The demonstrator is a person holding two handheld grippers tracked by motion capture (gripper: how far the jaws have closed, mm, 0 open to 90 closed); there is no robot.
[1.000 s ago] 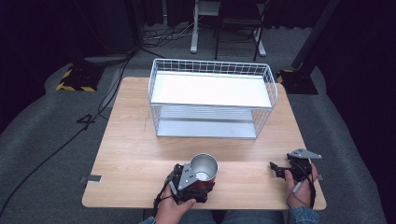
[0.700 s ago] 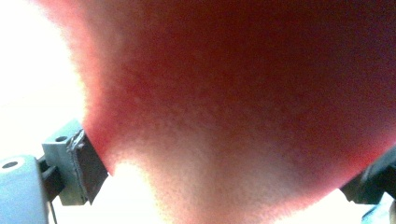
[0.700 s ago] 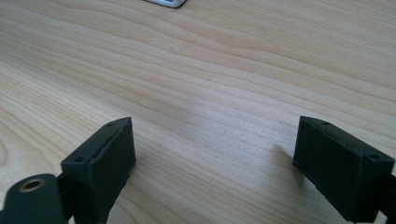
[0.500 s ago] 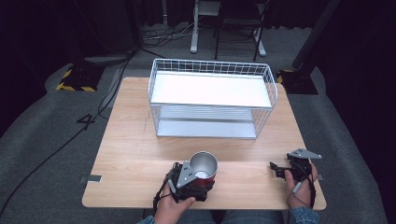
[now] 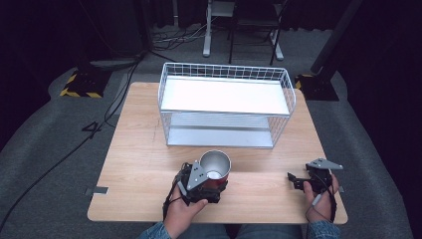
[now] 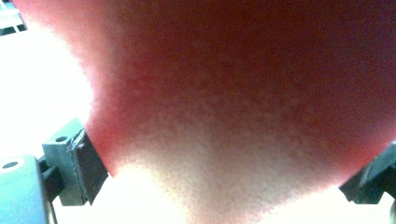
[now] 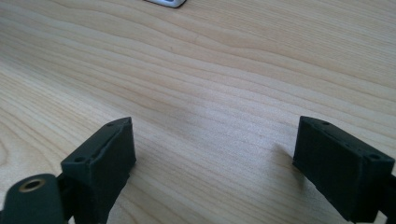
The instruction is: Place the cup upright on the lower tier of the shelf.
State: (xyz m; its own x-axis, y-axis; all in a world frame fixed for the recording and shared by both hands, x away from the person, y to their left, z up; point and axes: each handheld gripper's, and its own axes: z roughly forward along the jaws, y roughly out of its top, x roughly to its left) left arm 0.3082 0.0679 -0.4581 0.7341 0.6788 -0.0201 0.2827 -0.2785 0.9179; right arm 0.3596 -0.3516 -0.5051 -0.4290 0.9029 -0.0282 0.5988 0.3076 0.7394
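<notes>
High view: left gripper (image 5: 213,183) is clamped across a red metal cup (image 5: 216,167) near the table's (image 5: 139,149) front edge. Right gripper (image 5: 298,180) rests idle, jaws apart. Cup judged light, rigid, slick; hold mid-wall, not the rim.

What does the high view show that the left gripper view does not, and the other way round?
High view: the whole layout, with the white wire rack at the far side of the wooden table, the right gripper apart at the near right edge, and the red cup's open silver inside. Left gripper view: the cup's red wall close up and blurred, with a black finger against each side. Both show the left gripper closed on the cup.
</notes>
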